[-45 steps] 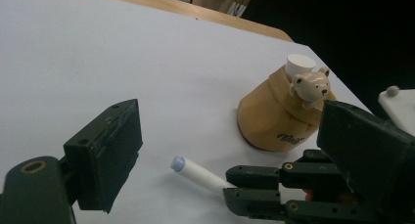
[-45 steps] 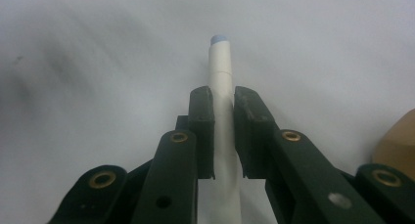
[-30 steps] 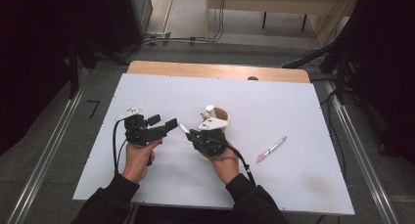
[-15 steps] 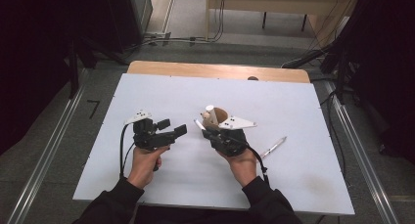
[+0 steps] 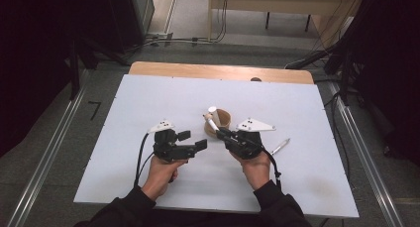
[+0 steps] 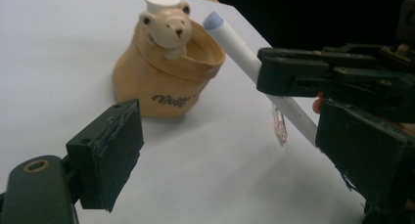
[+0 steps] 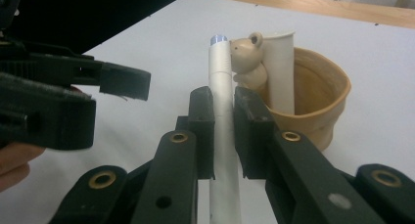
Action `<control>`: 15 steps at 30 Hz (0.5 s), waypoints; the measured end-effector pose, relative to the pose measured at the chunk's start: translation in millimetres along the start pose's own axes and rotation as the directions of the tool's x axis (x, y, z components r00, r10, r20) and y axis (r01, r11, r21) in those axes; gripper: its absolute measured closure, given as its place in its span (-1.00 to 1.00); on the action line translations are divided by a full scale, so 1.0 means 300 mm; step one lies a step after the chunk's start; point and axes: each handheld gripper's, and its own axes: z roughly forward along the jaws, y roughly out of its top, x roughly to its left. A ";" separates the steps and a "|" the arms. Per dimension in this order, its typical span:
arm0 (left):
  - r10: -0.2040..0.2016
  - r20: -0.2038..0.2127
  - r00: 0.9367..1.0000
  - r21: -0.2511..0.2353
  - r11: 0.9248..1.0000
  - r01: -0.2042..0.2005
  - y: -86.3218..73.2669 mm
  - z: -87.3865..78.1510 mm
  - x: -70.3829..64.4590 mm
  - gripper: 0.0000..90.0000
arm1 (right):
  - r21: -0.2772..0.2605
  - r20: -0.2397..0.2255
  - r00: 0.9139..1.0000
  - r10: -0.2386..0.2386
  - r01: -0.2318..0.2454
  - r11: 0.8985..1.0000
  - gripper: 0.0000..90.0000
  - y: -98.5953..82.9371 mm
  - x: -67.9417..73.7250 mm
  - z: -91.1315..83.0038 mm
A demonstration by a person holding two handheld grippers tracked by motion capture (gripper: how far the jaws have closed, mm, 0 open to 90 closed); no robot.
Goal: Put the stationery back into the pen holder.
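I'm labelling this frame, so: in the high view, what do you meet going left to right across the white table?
Left gripper, open → bear-shaped pen holder → right gripper shut on a white pen → spare pen lying on the table.

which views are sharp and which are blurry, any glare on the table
High view: soft and grainy, dark surroundings, even light on the white table, no glare. Left gripper view: tan bear-faced cup fairly sharp, near jaws soft. Right gripper view: right tool sharp on the white pen; the far table looks washed out.
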 end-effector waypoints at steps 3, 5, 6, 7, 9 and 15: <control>-0.008 0.013 1.000 0.007 1.000 0.008 -0.004 0.020 -0.013 -0.75 | 0.002 0.005 1.000 0.002 -0.002 1.000 0.71 -0.004 -0.003 -0.002; -0.005 0.017 1.000 0.016 1.000 0.005 -0.007 0.034 -0.022 -0.74 | -0.003 0.003 1.000 0.004 -0.004 1.000 0.71 -0.003 -0.002 -0.004; -0.004 0.020 1.000 0.020 1.000 0.004 -0.009 0.042 -0.027 -0.74 | -0.008 0.002 1.000 0.007 -0.007 1.000 0.71 -0.002 -0.001 -0.006; -0.006 0.020 1.000 0.025 1.000 0.006 -0.012 0.049 -0.031 -0.74 | -0.012 0.000 1.000 0.008 -0.008 1.000 0.71 -0.001 -0.001 -0.007; -0.004 0.026 1.000 0.035 0.999 0.003 -0.016 0.063 -0.038 -0.73 | -0.018 -0.002 1.000 0.006 -0.006 1.000 0.71 -0.001 0.002 -0.010; -0.019 0.043 0.999 0.049 0.999 0.016 -0.024 0.101 -0.056 -0.67 | -0.039 -0.017 1.000 0.024 -0.024 0.999 0.71 0.001 0.002 -0.016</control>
